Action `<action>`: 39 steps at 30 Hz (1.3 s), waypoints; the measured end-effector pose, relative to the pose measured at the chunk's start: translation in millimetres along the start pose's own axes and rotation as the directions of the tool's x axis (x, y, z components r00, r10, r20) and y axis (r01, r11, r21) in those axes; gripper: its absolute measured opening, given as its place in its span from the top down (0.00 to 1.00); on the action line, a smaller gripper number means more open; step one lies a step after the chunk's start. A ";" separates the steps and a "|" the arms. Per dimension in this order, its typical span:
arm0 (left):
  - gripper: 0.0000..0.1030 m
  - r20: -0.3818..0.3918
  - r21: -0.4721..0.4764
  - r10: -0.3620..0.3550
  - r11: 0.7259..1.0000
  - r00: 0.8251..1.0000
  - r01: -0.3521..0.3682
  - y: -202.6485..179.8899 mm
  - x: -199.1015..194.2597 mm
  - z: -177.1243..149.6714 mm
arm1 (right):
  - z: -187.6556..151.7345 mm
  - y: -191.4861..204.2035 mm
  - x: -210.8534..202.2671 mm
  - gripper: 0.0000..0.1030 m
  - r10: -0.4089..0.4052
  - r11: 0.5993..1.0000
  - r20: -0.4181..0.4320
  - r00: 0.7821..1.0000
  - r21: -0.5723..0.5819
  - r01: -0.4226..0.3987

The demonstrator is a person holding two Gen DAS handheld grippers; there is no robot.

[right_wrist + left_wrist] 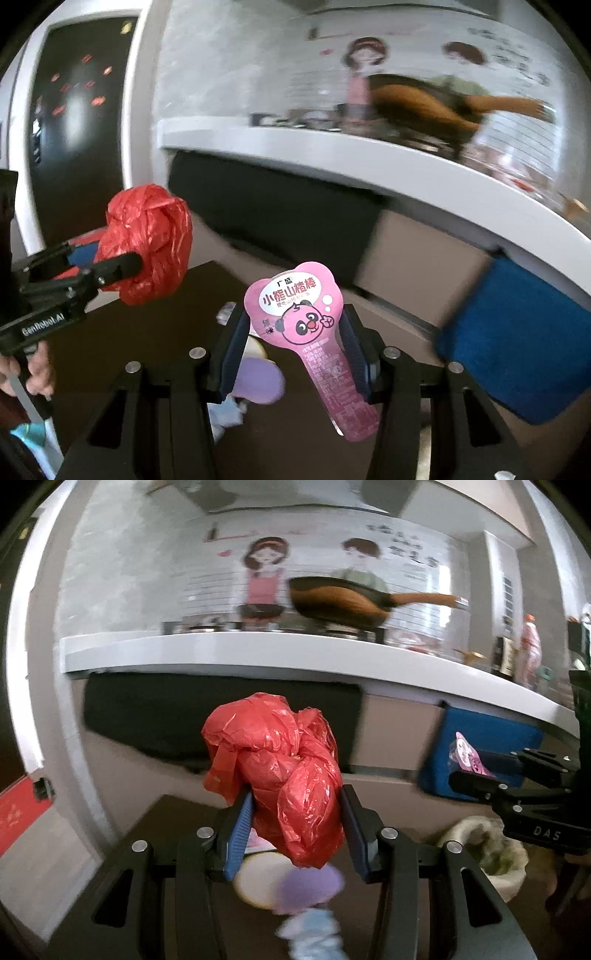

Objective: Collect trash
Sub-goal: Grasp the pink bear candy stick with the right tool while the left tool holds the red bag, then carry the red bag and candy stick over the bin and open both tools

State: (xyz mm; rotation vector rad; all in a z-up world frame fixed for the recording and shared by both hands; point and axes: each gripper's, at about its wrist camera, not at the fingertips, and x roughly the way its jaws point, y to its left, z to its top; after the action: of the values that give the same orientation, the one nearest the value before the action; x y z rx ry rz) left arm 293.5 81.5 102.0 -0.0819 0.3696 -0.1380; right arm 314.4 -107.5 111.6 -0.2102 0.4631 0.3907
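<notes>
The left gripper (297, 823) is clamped on the red plastic bag (275, 771) at frame centre, the right gripper (295, 343) pinches the pink wrapper (306, 332) lower centre, whose slick film could slip free before reaching the bin.

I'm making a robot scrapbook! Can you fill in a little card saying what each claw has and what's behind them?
Left claw: shut on the crumpled red plastic bag
Right claw: shut on the pink snack wrapper with a cartoon bear
Behind: white counter with a frying pan on it
Wall: cartoon sticker of two people
Below: dark table, blurry bits on it
</notes>
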 end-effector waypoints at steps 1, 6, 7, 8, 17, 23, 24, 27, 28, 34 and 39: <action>0.54 -0.002 0.005 -0.014 1.000 1.000 0.014 -10.9 2.4 -0.1 | -2.8 -6.6 1.7 0.55 -0.019 1.000 0.004 1.000 0.006 0.019; 0.54 -0.016 0.034 -0.108 0.994 0.994 0.108 -77.5 15.3 -2.5 | -27.4 -61.5 -38.4 0.55 -0.118 0.989 0.023 0.993 0.095 0.115; 0.54 -0.019 0.039 -0.128 0.991 0.992 0.129 -90.8 17.7 -4.1 | -32.6 -71.7 -45.0 0.55 -0.138 0.985 0.025 0.990 0.110 0.134; 0.55 -0.027 0.045 -0.152 0.987 0.988 0.153 -106.1 21.0 -5.6 | -38.2 -82.1 -52.3 0.55 -0.158 0.980 0.027 0.987 0.127 0.154; 0.54 -0.102 0.056 -0.267 0.960 0.958 0.274 -197.4 48.0 -23.9 | -78.5 -146.9 -83.9 0.55 -0.271 0.933 -0.008 0.962 0.243 0.265; 0.54 -0.144 0.078 -0.289 0.950 0.946 0.302 -234.5 65.9 -35.8 | -108.1 -179.1 -92.1 0.55 -0.315 0.898 -0.034 0.948 0.311 0.310; 0.54 -0.154 0.076 -0.292 0.949 0.944 0.306 -238.0 69.2 -38.0 | -112.8 -181.9 -93.8 0.55 -0.320 0.893 -0.037 0.947 0.322 0.314; 0.54 -0.174 0.073 -0.295 0.948 0.939 0.311 -245.5 78.3 -41.6 | -122.7 -192.1 -92.1 0.54 -0.322 0.882 -0.052 0.945 0.346 0.319; 0.54 -0.179 0.076 -0.295 0.947 0.939 0.312 -248.7 81.6 -43.6 | -125.3 -195.4 -90.5 0.54 -0.322 0.880 -0.058 0.945 0.351 0.322; 0.54 -0.213 0.070 -0.308 0.942 0.927 0.329 -258.3 100.5 -53.0 | -138.5 -211.9 -79.1 0.54 -0.317 0.867 -0.087 0.944 0.377 0.326; 0.54 -0.259 0.051 -0.324 0.936 0.910 0.348 -264.6 118.4 -62.9 | -150.3 -221.1 -68.2 0.54 -0.310 0.856 -0.116 0.944 0.398 0.330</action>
State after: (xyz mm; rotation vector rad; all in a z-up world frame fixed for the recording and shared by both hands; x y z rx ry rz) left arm 348.2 -200.8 29.3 -0.0318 0.5965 -0.5122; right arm 290.3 -371.9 36.3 0.1179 0.5372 -0.0468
